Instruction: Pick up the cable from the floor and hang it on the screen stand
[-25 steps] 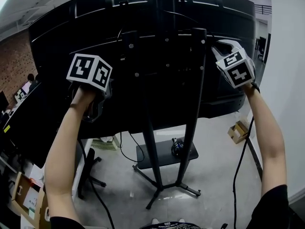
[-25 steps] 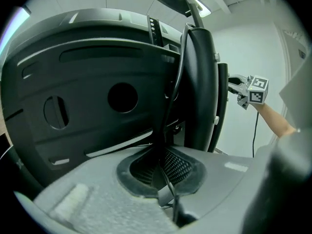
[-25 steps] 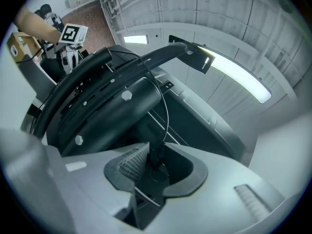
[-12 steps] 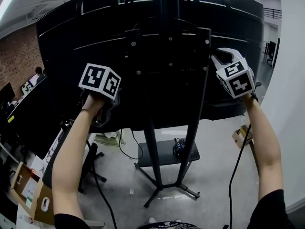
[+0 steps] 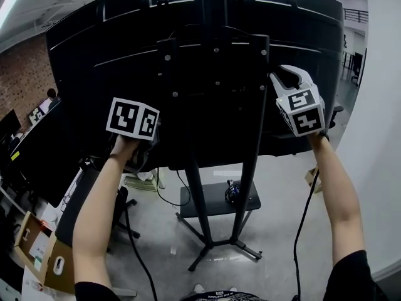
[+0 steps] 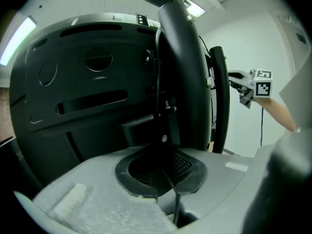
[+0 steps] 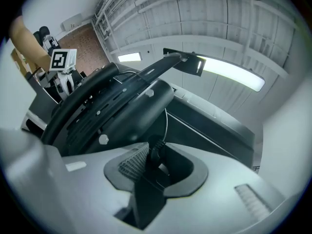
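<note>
While the cable (image 7: 165,126) is rising from its plug (image 7: 155,152) toward the stand (image 5: 250,143) behind the screen (image 5: 94,61), the right gripper (image 7: 153,161) is clamping that plug. The left gripper (image 6: 165,174) is pinching a thin stretch, its jaws just easing slightly apart. Both are sitting lower than a second ago, so the hanging is probably nearing release (a judgement only). Only the gripper views are showing the cable. The head view is losing it against the dark screen, yet showing both grippers flanking the stand.
</note>
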### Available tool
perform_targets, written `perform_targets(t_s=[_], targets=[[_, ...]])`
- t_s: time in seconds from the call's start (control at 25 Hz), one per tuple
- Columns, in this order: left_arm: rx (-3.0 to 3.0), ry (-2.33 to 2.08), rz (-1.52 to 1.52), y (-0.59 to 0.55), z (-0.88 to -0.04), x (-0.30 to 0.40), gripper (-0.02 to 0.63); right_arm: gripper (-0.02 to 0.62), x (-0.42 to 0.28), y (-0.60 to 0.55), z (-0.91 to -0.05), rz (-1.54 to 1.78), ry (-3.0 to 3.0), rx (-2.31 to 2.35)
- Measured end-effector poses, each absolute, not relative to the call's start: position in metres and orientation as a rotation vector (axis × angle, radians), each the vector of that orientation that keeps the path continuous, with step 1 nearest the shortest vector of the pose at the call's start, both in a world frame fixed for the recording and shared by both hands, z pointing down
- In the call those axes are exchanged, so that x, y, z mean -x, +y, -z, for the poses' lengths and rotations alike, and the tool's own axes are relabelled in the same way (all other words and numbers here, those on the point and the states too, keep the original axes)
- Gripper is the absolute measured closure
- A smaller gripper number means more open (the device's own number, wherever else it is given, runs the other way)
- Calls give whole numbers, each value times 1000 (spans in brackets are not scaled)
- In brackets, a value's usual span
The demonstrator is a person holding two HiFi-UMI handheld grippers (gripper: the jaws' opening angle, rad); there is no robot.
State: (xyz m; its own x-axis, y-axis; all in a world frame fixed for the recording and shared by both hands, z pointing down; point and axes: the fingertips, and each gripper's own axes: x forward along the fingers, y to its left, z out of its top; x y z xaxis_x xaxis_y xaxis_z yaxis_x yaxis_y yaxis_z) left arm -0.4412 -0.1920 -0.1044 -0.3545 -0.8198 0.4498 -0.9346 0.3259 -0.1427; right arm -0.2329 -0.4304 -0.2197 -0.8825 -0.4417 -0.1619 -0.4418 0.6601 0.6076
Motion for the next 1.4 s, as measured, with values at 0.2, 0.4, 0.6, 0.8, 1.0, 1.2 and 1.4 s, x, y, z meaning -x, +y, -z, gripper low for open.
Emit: perform_targets(t_s=[0.2, 0.4, 0.6, 0.8, 1.0, 1.2, 1.4], targets=[[-1516, -2533, -601, -183, 114, 437, 529, 461, 221, -424, 216, -975, 2822, 740], [-1495, -2658, -540, -170, 123, 423, 486, 459, 207, -419, 205, -875, 2818, 729], [-1512, -2660, -533, -162, 112, 412, 485, 460, 202, -399, 187, -832, 2843, 714], [-1622, -2617, -495, -153, 97, 389, 486, 466, 193, -373, 168, -756, 2863, 719], [-1740, -2556, -407, -139, 74, 359, 488, 479, 190, -329, 137, -649, 2918, 701], [-1829, -2523, -417, -125, 43, 322, 539, 515, 187, -276, 94, -507, 2989, 667], [-1892, -2488, -337, -109, 18, 283, 564, 541, 179, -225, 48, -384, 3045, 666]])
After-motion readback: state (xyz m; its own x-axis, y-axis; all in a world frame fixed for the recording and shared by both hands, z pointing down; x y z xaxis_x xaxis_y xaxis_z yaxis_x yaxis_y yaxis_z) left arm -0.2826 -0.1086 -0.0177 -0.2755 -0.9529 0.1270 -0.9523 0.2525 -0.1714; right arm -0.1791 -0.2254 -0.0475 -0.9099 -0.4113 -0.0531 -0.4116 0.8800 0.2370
